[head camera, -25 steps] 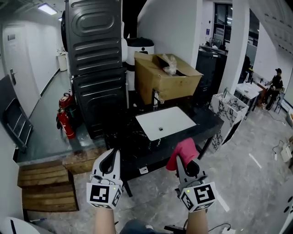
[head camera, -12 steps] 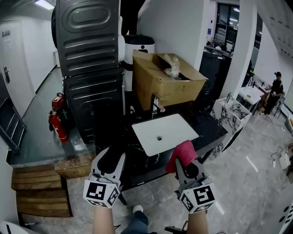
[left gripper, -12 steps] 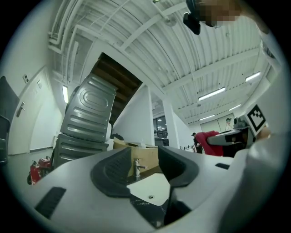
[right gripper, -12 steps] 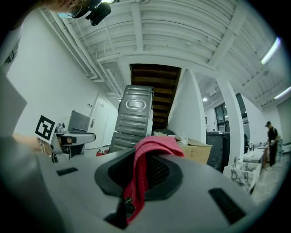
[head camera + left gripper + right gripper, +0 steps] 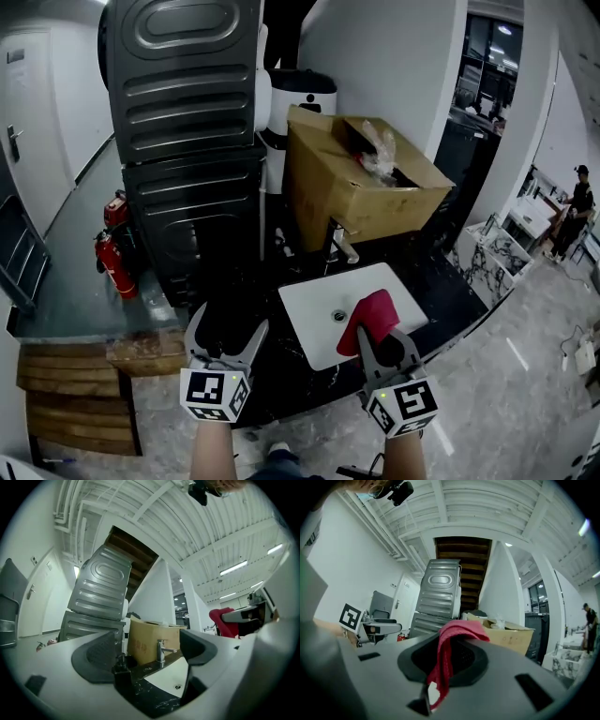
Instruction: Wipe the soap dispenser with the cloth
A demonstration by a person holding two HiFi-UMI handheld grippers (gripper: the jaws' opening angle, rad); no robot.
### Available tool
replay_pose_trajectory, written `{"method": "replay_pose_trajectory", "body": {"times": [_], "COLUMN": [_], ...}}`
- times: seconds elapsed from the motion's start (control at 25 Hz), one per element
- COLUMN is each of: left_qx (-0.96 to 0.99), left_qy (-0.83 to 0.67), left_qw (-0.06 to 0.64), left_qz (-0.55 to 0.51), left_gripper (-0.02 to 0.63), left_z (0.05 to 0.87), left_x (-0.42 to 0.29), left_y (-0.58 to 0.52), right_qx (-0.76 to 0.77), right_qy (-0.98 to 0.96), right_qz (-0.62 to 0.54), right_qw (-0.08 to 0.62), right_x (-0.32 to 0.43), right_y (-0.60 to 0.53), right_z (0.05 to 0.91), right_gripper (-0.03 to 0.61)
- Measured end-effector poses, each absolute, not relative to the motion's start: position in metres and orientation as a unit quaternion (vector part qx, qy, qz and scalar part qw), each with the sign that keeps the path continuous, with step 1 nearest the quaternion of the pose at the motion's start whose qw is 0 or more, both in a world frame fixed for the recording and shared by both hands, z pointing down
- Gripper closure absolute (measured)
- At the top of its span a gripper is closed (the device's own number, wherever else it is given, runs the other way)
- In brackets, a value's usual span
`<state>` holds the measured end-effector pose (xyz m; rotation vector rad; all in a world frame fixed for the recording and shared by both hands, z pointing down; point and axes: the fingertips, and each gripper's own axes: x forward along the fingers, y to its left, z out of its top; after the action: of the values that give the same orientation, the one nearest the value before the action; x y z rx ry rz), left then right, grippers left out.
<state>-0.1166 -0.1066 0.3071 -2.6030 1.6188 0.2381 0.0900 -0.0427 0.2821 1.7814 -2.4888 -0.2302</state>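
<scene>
My left hand-held gripper (image 5: 228,326) now nearer the counter (image 5: 452,292), its jaws just opened wide, nothing between them, cloth (image 5: 371,315) in my right hand-held gripper (image 5: 379,341) now over the sink (image 5: 312,323)

counter (image 5: 448,298): carries the sink, tap and soap dispenser.
sink (image 5: 314,314): set into the counter, near its middle.
tap (image 5: 342,246): directly behind the sink.
box (image 5: 352,192): behind the tap.
soap dispenser (image 5: 121,670): on the counter, left of the sink.
cloth (image 5: 367,319): clamped in the right tool (image 5: 375,336), above the sink.
fire extinguisher (image 5: 111,255): on the floor, far left.
</scene>
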Motion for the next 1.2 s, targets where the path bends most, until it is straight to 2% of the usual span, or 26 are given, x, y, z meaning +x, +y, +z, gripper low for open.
{"method": "replay_pose_trajectory", "body": {"times": [0.48, 0.8, 0.84, 0.92, 0.96, 1.08, 1.2], "left_qx": [-0.819, -0.805, -0.800, -0.786, -0.780, -0.774, -0.773], "left_qy": [0.569, 0.592, 0.599, 0.618, 0.625, 0.632, 0.631], "left_qw": [0.021, -0.021, -0.025, -0.030, -0.034, -0.050, -0.062], "left_qz": [0.071, 0.030, 0.027, 0.023, 0.020, 0.001, -0.016], "left_gripper": [0.202, 0.214, 0.238, 0.365, 0.394, 0.428, 0.431], "left_z": [0.341, 0.387, 0.391, 0.398, 0.403, 0.419, 0.433], "left_x": [-0.126, -0.116, -0.116, -0.120, -0.122, -0.124, -0.126], "left_y": [-0.193, -0.244, -0.252, -0.267, -0.275, -0.298, -0.317], "right_qx": [0.551, 0.509, 0.501, 0.485, 0.479, 0.468, 0.457], "right_qy": [-0.829, -0.856, -0.860, -0.869, -0.872, -0.877, -0.881], "right_qz": [-0.065, -0.048, -0.047, -0.046, -0.044, -0.027, -0.013], "right_qw": [0.070, 0.081, 0.084, 0.093, 0.097, 0.107, 0.121], "right_x": [0.077, 0.083, 0.083, 0.081, 0.081, 0.081, 0.080], "right_y": [-0.134, -0.190, -0.197, -0.211, -0.217, -0.234, -0.244], "right_z": [0.308, 0.322, 0.324, 0.330, 0.334, 0.350, 0.367], "right_gripper": [0.529, 0.529, 0.529, 0.529, 0.529, 0.529, 0.529]}}
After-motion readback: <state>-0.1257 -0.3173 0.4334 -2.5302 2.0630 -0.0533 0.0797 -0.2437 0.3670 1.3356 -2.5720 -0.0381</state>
